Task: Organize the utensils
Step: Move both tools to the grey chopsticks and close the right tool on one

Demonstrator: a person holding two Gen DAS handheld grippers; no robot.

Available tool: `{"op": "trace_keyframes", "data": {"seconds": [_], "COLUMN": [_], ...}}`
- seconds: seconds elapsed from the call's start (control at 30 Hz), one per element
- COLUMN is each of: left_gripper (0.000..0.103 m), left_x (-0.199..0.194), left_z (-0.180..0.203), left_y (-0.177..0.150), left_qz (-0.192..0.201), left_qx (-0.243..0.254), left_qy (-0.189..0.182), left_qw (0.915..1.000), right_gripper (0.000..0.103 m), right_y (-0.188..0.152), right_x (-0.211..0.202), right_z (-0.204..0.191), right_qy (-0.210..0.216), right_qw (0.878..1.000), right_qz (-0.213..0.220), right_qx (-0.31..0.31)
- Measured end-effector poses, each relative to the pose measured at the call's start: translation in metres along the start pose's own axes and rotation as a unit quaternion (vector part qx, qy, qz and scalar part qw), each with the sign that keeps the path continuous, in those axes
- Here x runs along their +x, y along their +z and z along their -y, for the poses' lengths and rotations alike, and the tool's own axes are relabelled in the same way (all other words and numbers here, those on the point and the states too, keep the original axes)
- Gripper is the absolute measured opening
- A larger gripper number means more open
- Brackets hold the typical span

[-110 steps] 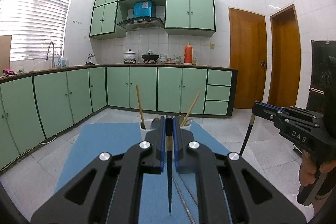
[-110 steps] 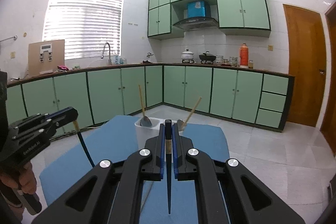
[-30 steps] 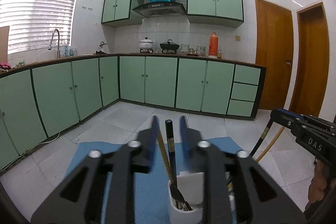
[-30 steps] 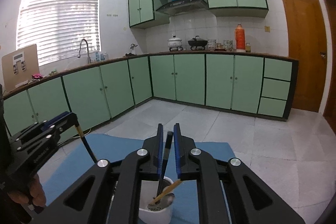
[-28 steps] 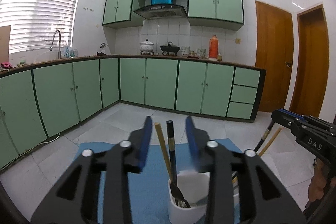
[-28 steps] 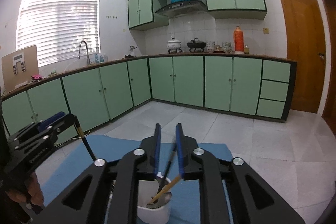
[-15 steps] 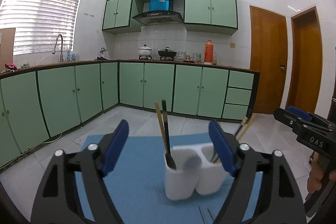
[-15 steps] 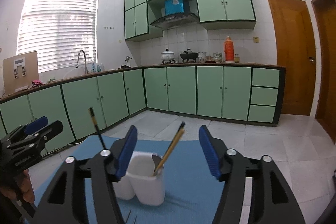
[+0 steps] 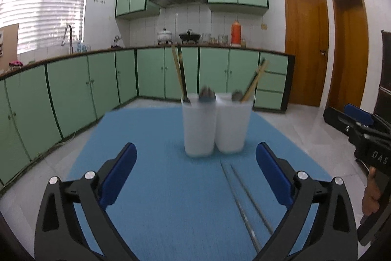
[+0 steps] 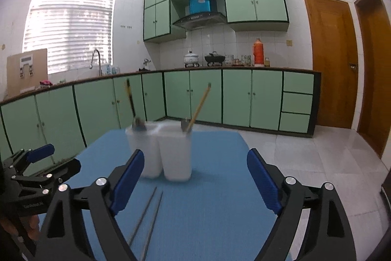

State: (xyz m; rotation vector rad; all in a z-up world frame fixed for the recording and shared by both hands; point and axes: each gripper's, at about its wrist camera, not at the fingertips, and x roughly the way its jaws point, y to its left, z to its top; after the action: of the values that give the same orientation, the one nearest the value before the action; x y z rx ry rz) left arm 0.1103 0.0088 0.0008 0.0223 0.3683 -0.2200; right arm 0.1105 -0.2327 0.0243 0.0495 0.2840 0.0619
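Green-cabinet kitchen, blue tabletop: both tongs, left and right, now wide and empty, just dropped utensils standing in white holder, only metal chopsticks left lying.

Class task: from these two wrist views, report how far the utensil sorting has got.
Done: chopsticks and spoons stand in the white holder. In hand: nothing; left gripper and right gripper are both open. Left: two metal chopsticks lie on the blue mat.

utensil holder blurred; chopsticks cut off below.
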Motion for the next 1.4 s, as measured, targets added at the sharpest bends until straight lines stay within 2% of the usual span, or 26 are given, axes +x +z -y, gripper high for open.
{"op": "trace_keyframes", "data": {"seconds": [0.3, 0.53, 0.7, 0.97, 1.4], "left_gripper": [0.096, 0.096, 0.096, 0.096, 0.096], "left_x": [-0.024, -0.031, -0.037, -0.053, -0.065], "left_z": [0.0, -0.007, -0.012, -0.019, -0.019], "left_y": [-0.05, -0.077, -0.094, -0.11, -0.112], "left_qz": [-0.027, -0.053, -0.064, -0.064, -0.057], "left_qx": [-0.001, -0.006, -0.019, -0.027, -0.035], "left_qy": [0.011, 0.023, 0.027, 0.036, 0.041], "left_qw": [0.9996, 0.9983, 0.9974, 0.9969, 0.9969], "right_gripper": [0.086, 0.086, 0.085, 0.066, 0.038], "right_y": [-0.062, -0.102, -0.117, -0.139, -0.157], "right_x": [-0.016, -0.03, -0.038, -0.043, -0.042], "right_z": [-0.006, -0.012, -0.024, -0.048, -0.066], "right_qy": [0.008, -0.011, -0.011, 0.0, 0.009], "right_qw": [0.999, 0.998, 0.998, 0.997, 0.995], "right_qz": [-0.047, -0.061, -0.059, -0.068, -0.089], "right_qx": [0.012, 0.012, -0.002, -0.034, -0.036]}}
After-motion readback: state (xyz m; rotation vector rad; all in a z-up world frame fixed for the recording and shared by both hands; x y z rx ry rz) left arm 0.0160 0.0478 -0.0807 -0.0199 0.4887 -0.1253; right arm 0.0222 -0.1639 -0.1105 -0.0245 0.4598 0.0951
